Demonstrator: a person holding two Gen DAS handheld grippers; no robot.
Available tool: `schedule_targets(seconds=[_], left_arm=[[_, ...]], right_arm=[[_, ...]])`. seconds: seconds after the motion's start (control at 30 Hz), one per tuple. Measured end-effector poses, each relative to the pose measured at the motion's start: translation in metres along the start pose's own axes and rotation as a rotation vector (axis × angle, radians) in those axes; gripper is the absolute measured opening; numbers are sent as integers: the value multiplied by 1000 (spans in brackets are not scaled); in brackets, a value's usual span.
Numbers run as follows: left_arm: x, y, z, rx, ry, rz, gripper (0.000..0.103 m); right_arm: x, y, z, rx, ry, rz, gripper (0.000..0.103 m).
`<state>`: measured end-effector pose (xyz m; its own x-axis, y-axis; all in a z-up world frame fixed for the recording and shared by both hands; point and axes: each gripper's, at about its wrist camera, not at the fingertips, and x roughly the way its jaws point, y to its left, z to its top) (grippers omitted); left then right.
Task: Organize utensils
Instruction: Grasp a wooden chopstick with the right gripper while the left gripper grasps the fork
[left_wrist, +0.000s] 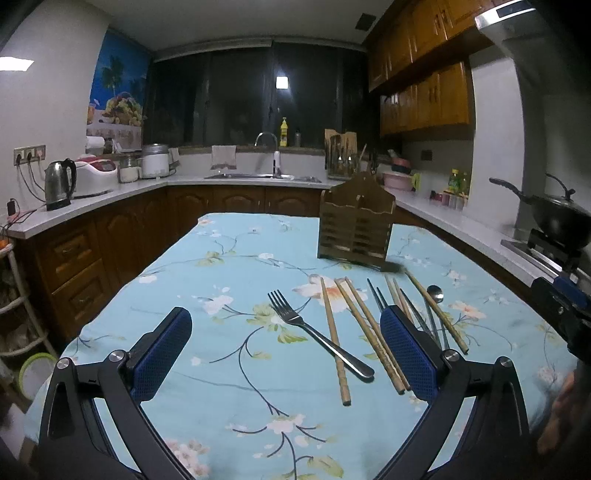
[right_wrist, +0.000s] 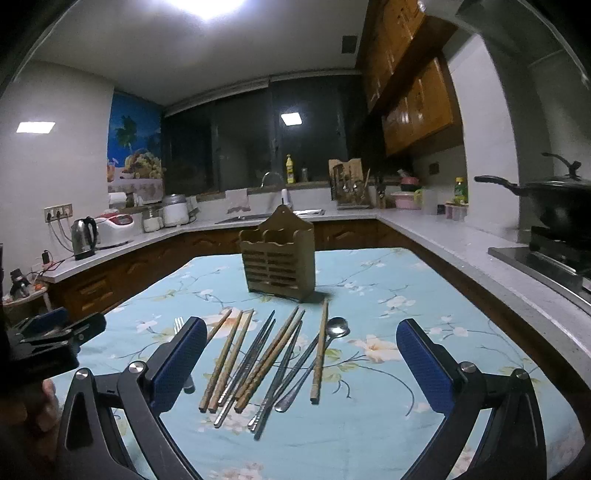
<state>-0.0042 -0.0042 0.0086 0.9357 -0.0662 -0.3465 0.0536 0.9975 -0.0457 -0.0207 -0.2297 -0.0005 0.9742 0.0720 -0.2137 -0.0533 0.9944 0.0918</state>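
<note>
I hold both tools above the near end of the table (right_wrist: 424, 273), and both stand wide apart with nothing between the pads: the left gripper (left_wrist: 286, 350) frames the fork (left_wrist: 314, 332), the right gripper (right_wrist: 301, 356) frames the loose spread of sticks. Everything I must sort lies flat on the flowered cloth, long axes running away from me toward the wooden holder (right_wrist: 279, 258), which stands upright farther back, well apart from the utensil tips. The wooden chopsticks (right_wrist: 229, 358) fan slightly, handle ends nearest me; the dark metal chopsticks (right_wrist: 255, 354) cross among them, and the spoon (right_wrist: 338, 326) lies bowl-away on the right of the pile. I judge the right tool the nearer one for the chopsticks and spoon, the left for the fork, whose tines point away and leftward. Since the shafts point along my fingers, I expect to need a wrist turn so the pads close across a shaft. The wood looks matt and ridged, easy to pinch; the steel is smooth and thin, likely slippery. The holder is slatted, with compartments open at the top.
</note>
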Motion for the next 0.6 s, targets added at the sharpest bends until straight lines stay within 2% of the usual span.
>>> schedule_targets(seconds=[0.23, 0.43, 0.6], left_arm=[[16, 3, 12, 0, 82, -3, 103], [52, 18, 21, -64, 221, -47, 103], [85, 31, 28, -92, 307, -70, 102]], right_arm=[[9, -3, 9, 9, 41, 22, 103], [36, -14, 23, 51, 159, 38, 103], [66, -32, 31, 117, 250, 43, 102]])
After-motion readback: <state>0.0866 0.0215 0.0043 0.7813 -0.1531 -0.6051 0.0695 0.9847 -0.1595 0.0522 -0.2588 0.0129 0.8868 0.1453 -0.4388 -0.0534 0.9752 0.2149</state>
